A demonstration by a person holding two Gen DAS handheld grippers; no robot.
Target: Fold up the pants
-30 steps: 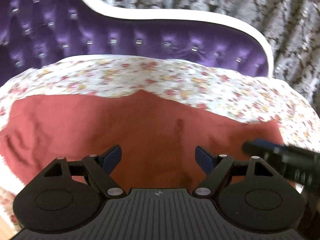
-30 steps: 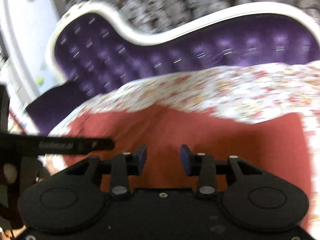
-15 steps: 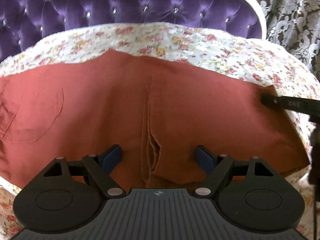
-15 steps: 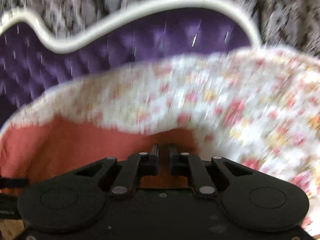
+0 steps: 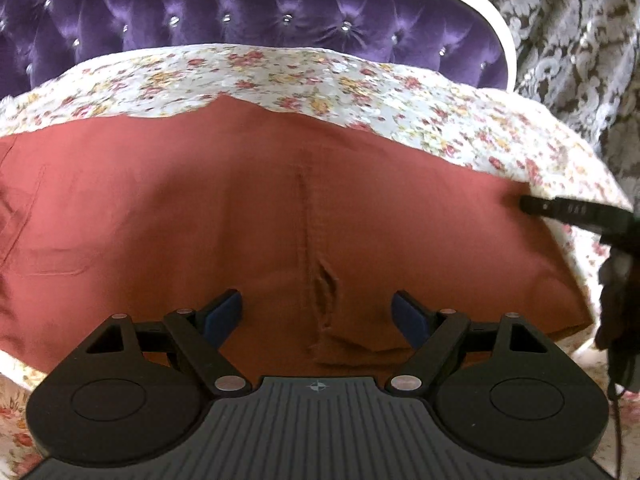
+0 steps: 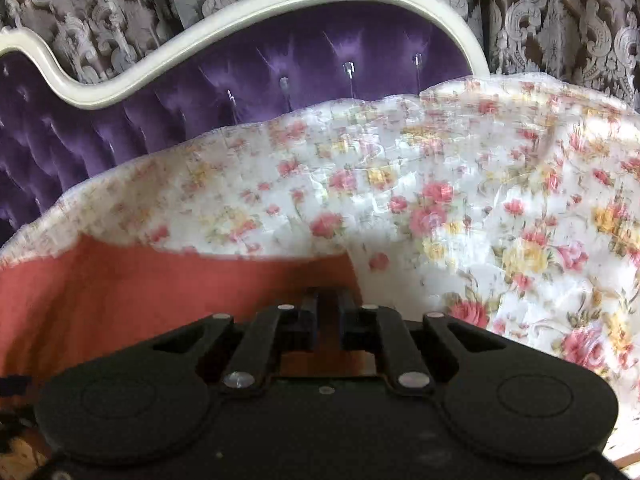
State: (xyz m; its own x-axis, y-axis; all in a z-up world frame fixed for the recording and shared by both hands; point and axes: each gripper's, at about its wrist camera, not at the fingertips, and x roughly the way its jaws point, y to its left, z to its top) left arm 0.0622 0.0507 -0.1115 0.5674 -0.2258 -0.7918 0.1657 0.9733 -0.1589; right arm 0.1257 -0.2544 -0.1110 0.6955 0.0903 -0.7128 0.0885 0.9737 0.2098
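Right hand-held gripper (image 6: 326, 312) pinches the pants (image 5: 280, 216) corner; left hand-held gripper (image 5: 318, 312) wide over fly, long axis crosswise.

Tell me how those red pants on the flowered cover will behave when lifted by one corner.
The red pants look floppy: they lie flat and puckered along the middle seam, so they would probably drape and sag. Being thin cloth, they seem light. The right tongs have just been closing at the corner, so the rest would likely drag across the flowered cover rather than rise stiffly.
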